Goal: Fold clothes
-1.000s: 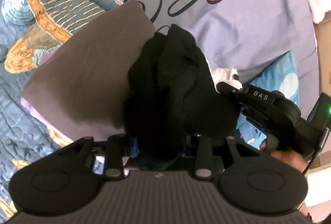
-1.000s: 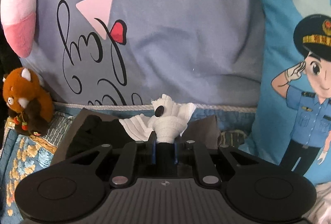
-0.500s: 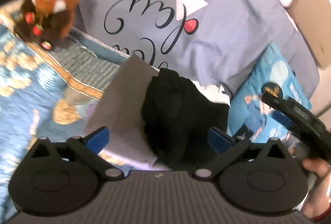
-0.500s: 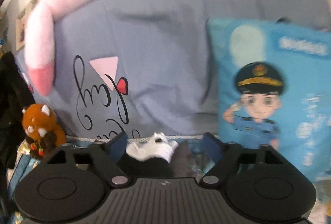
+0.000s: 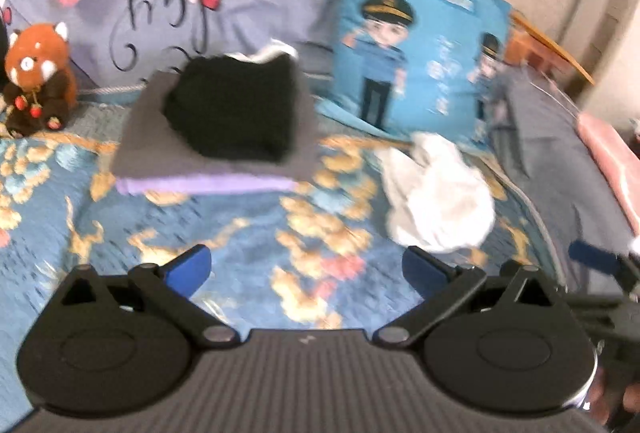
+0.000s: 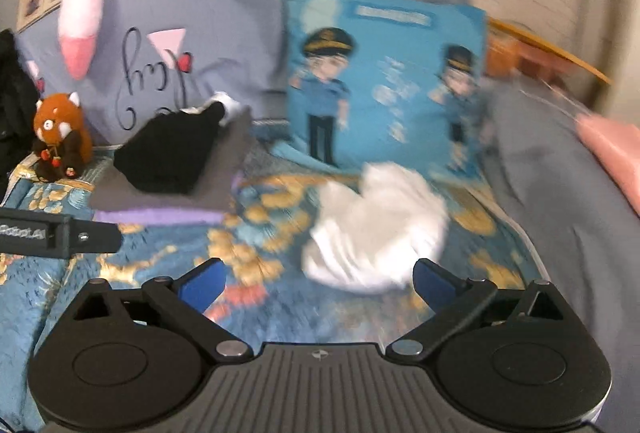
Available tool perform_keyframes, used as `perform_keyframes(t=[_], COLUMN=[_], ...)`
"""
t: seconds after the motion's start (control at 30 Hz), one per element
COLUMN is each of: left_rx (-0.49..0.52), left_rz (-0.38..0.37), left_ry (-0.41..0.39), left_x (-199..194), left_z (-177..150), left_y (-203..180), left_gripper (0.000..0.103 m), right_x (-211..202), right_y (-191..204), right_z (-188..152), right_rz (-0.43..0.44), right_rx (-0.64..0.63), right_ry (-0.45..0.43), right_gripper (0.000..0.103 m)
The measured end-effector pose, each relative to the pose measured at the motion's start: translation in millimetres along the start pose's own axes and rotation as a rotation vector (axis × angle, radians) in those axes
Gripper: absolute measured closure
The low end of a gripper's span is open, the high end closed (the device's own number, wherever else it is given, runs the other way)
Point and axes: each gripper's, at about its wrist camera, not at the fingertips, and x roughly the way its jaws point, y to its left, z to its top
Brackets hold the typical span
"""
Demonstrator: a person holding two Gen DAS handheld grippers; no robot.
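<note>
Over by the pillows there is a tidy stack of folded clothes (image 5: pixel 216 137): a purple piece at the bottom, a grey one on it, and a black folded garment (image 5: pixel 232 109) on top with a bit of white cloth (image 5: pixel 264 53) poking out at its far edge. So a fair share of the folding looks done. What is left, as far as I can see, is the crumpled white garment (image 6: pixel 376 229) lying loose on the blue patterned bedspread (image 5: pixel 248 245), in front of the blue cartoon cushion (image 5: pixel 412 45) and well apart from the stack. A grey blanket or cloth (image 6: pixel 560 201) is bunched up along the right side of the bed, but whether it belongs to the job I cannot tell. The left gripper (image 5: pixel 306 269) hangs above bare bedspread, tilted downward, its jaws spread wide and nothing between them; the white garment sits just beyond its right-hand finger. The right gripper (image 6: pixel 318 283) is angled down too, its jaws opening and already wide, nothing held, with the white garment right ahead of the gap between its fingers. The left gripper's body shows at the left edge of the right wrist view, so the two hands are side by side. The pictures are smeared, which suggests both hands are on the move. My guess is the white piece is next to be spread and folded. A red panda toy (image 5: pixel 36 77) sits left of the stack.
</note>
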Motion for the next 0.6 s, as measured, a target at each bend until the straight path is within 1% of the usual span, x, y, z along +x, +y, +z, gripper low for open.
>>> perform_keyframes(t=[0.1,0.2,0.27,0.4,0.47,0.6], left_rx=[-0.002,0.010,0.020,0.050,0.059,0.065], left_rz=[0.015,0.047,0.068,0.117,0.132,0.140], left_ry=[0.000,-0.014,-0.030,-0.061,-0.072,-0.101], left_x=[-17.4,-38.2,-53.6,-80.2,-89.3,-106.4], left_z=[-22.6,-35.1,-40.8,-49.9,-52.7,-57.9], left_y=[-21.3,-32.0,-35.6,-39.2,-39.3,-38.8], left_gripper=[0.000,0.000,0.000,0.000,0.000,0.000], right_x=[-29.3,-50.0,-63.2,-81.7,-86.5,-94.9], right_y=[-14.1,-14.9,-12.7,-9.8,-8.7,-2.2], right_z=[-18.6,-28.2,-34.0,-44.4,-47.8,-51.3], right_rz=[0.001,-0.030,-0.039,0.018,0.041,0.039], right_rx=[0.058,0.067,0.066,0.098,0.116,0.103], right_ry=[0.010,0.009,-0.013,-0.063,-0.066,-0.073], right_gripper=[0.000,0.000,0.000,0.000,0.000,0.000])
